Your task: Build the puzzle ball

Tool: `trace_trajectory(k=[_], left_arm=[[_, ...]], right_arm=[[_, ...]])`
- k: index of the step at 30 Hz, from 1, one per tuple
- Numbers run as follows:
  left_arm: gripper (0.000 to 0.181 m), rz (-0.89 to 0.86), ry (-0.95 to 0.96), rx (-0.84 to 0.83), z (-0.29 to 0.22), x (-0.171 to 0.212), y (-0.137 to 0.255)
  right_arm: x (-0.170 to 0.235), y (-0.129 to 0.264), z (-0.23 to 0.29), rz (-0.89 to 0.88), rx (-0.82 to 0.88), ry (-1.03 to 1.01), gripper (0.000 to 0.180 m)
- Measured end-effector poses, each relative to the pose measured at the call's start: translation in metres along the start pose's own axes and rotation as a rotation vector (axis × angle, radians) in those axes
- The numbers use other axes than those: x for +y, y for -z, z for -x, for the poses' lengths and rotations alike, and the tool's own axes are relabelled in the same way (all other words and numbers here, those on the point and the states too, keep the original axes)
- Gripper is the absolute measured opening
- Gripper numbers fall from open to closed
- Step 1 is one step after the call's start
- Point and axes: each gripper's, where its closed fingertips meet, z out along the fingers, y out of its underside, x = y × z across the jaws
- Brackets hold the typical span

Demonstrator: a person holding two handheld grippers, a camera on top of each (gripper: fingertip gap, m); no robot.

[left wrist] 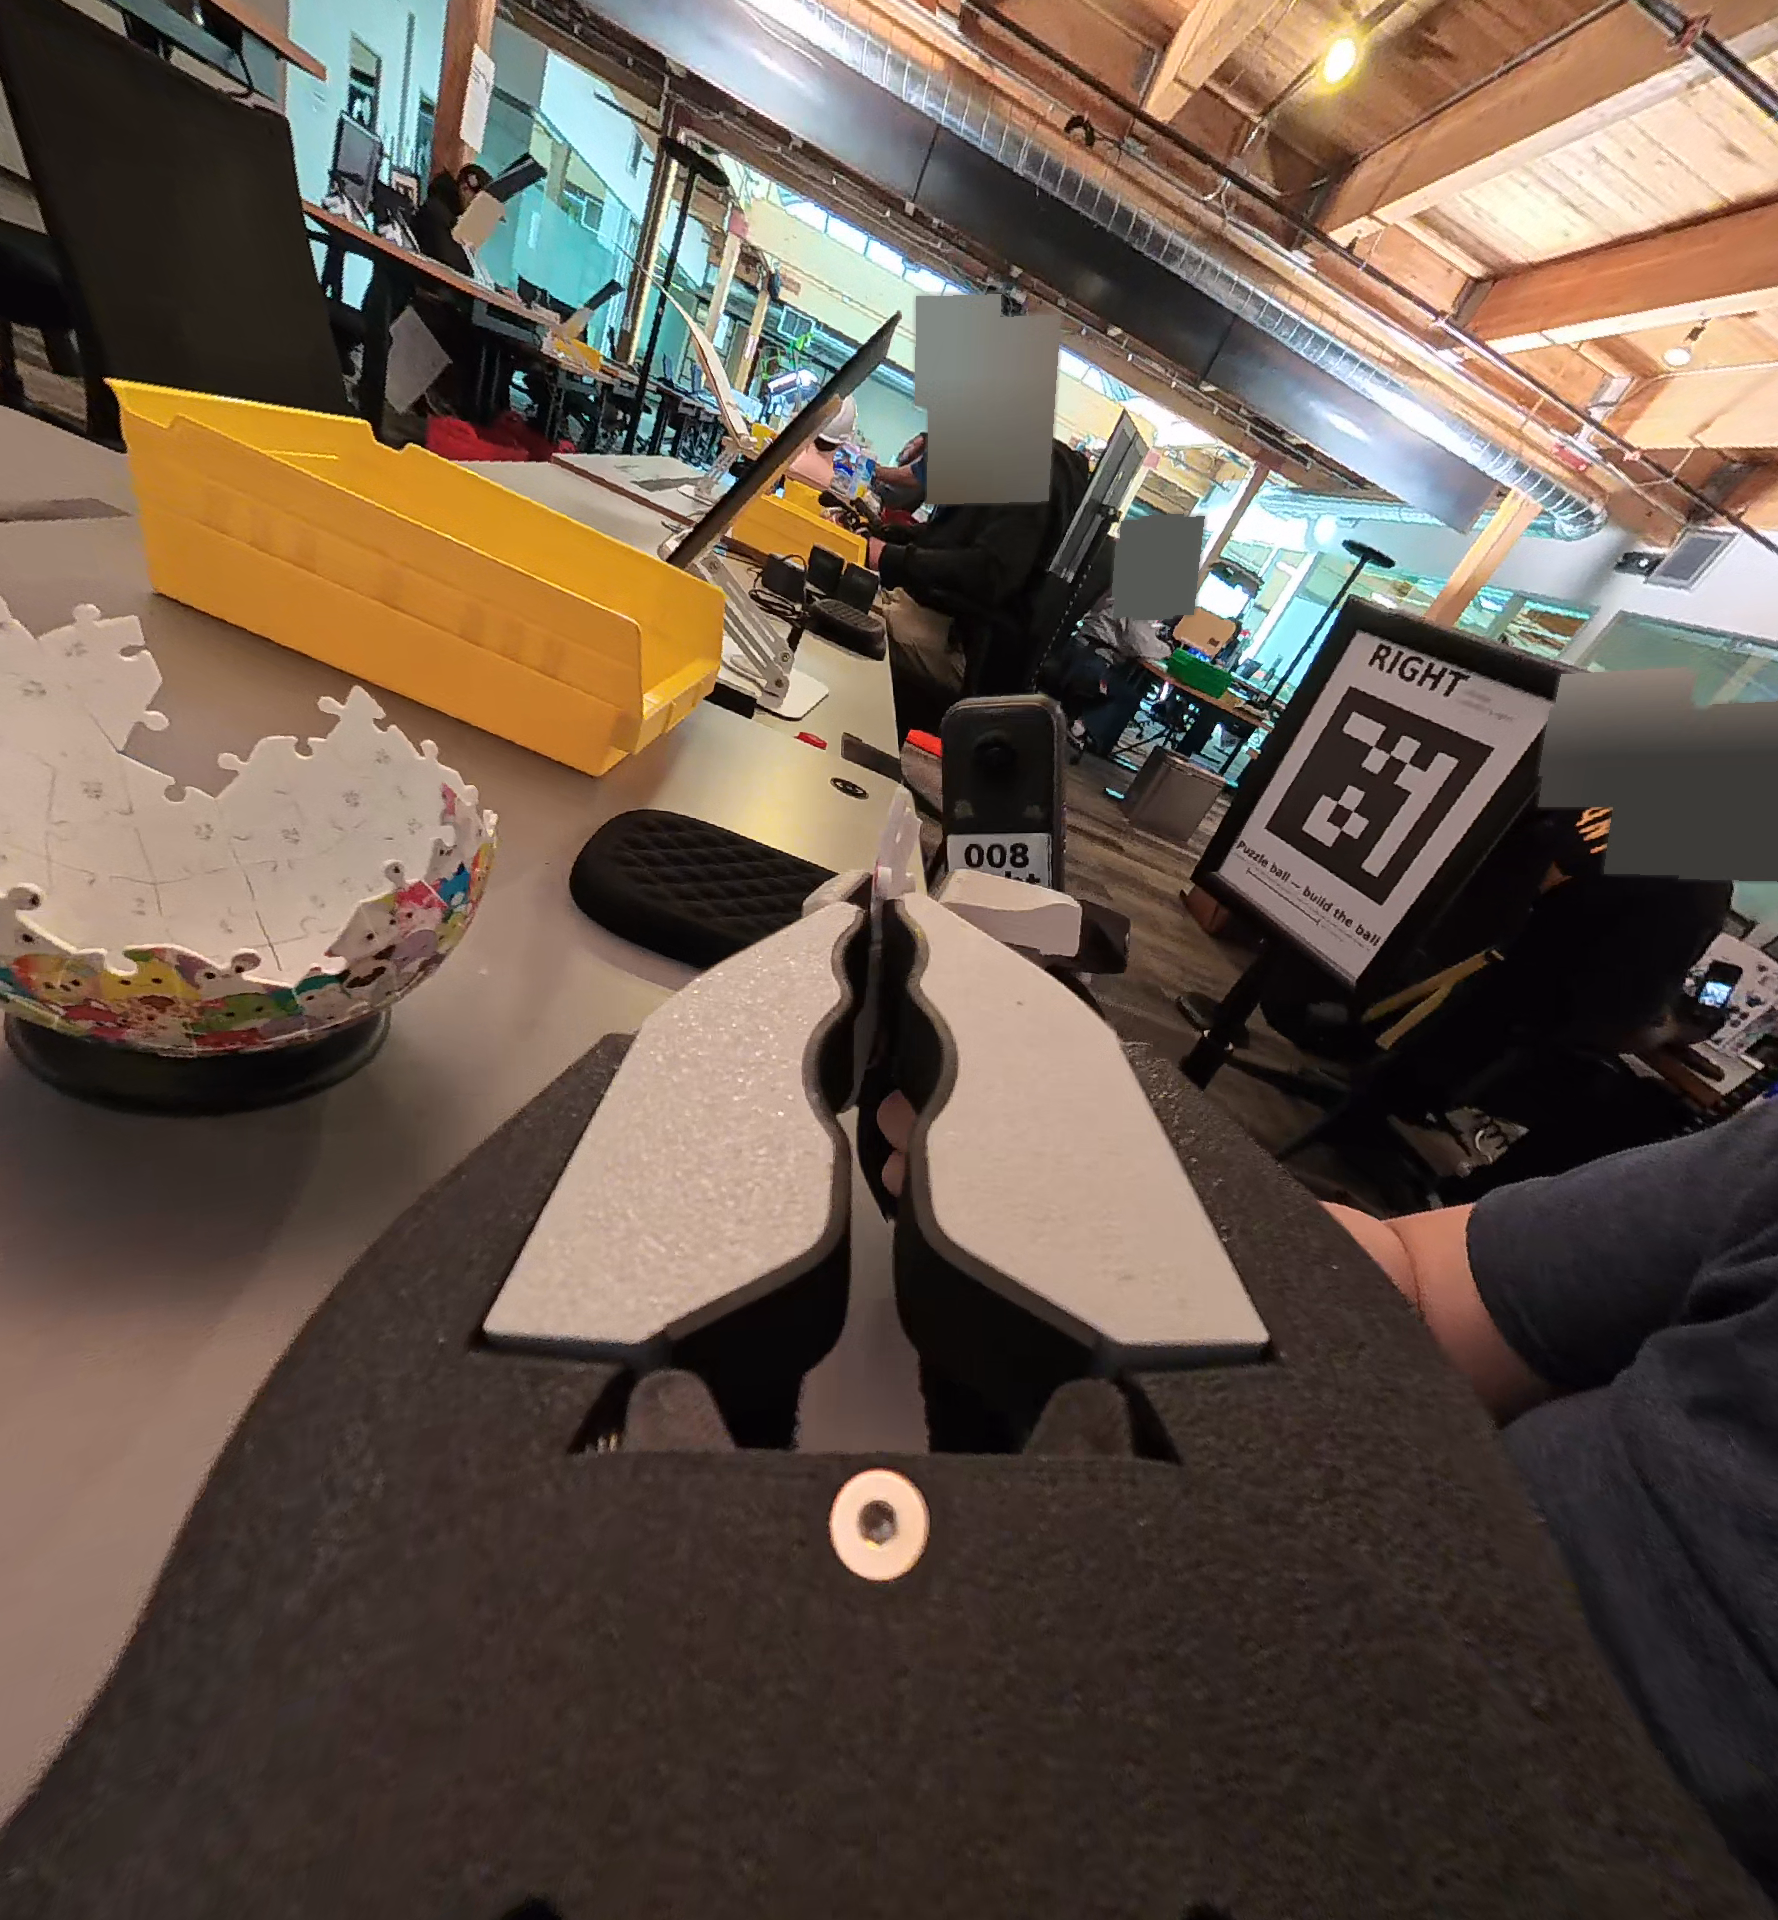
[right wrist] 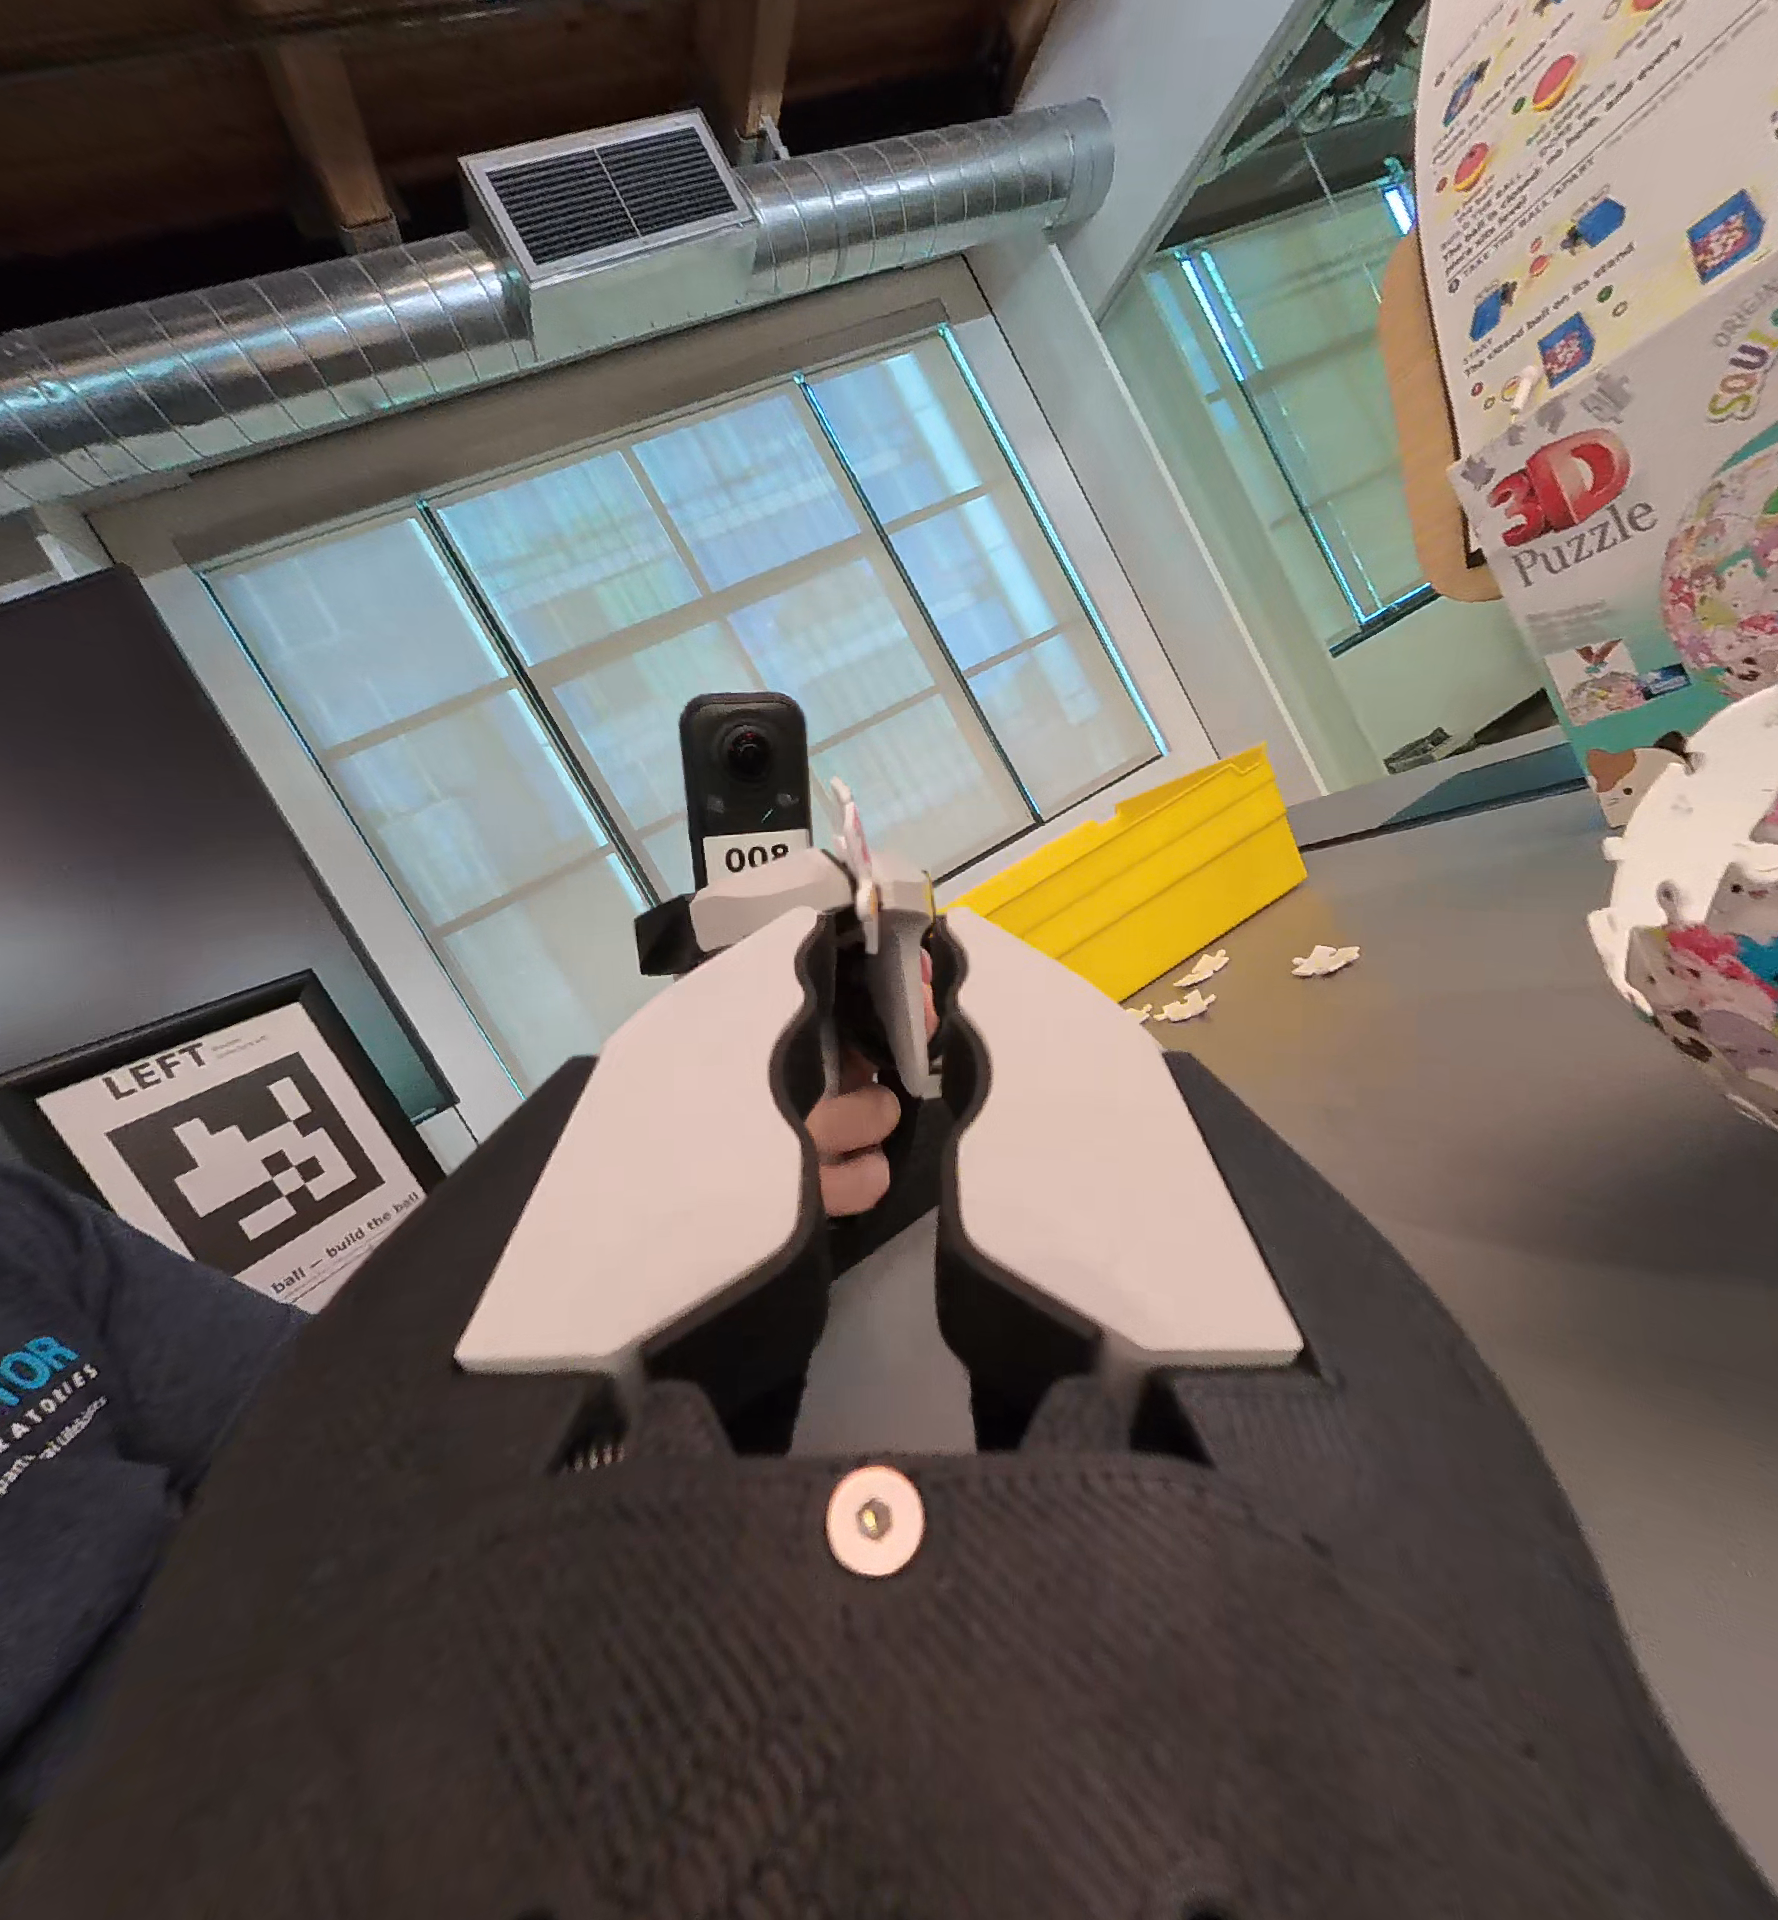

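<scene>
Black textured body of the left tool [left wrist: 877, 914] fills the near field, its grey-faced fingers [left wrist: 750, 1081] pressed together on a small white puzzle piece [left wrist: 897, 844] that sticks up past the tips. The right tool [right wrist: 869, 894] is held opposite, tip to tip with the left; in the right wrist view its fingers [right wrist: 1061, 1122] stand narrow around the left tool's tips and the same piece [right wrist: 854, 831], but whether they actually clamp it cannot be told. Each tool carries a black camera that faces the other.

The half-built puzzle ball [left wrist: 189, 862], a white-inside, colourful-outside bowl of jigsaw pieces with a jagged rim, sits on a black round stand [left wrist: 189, 1070] near the tabletop's [left wrist: 85, 1299] near left edge in the left wrist view. Behind it, toward the far edge, lies a long yellow plastic bin [left wrist: 417, 592]. A black quilted wrist pad [left wrist: 698, 883] lies near the tabletop's right edge, between the bin and the tools. A few loose white puzzle pieces [right wrist: 1321, 961] lie on the tabletop just in front of the bin in the right wrist view. A colourful puzzle box [right wrist: 1695, 499] stands behind the ball. Framed marker signs [left wrist: 1384, 790] stand off the tabletop.
</scene>
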Motion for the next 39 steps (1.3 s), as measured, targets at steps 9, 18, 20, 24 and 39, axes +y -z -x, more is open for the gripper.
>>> trace_trajectory(k=[9,18,20,24,39], left_arm=[[0.002,0.000,0.051,0.026,0.001,0.012,-0.005],[0.026,0.087,-0.020,-0.046,0.016,0.012,0.017],[0.026,0.109,-0.075,-0.082,0.021,-0.002,0.027],[0.028,0.193,-0.198,-0.146,0.036,-0.029,0.033],[0.048,0.500,-0.285,-0.092,0.174,-0.101,-0.052]], right_arm=[[0.002,0.004,-0.004,0.023,0.014,0.003,0.003],[-0.031,0.033,-0.033,0.250,0.149,0.073,0.003],[-0.061,0.042,-0.050,0.363,0.235,0.124,0.003],[-0.097,0.052,-0.097,0.666,0.406,0.114,0.003],[-0.087,0.018,-0.188,1.054,0.539,0.092,0.003]])
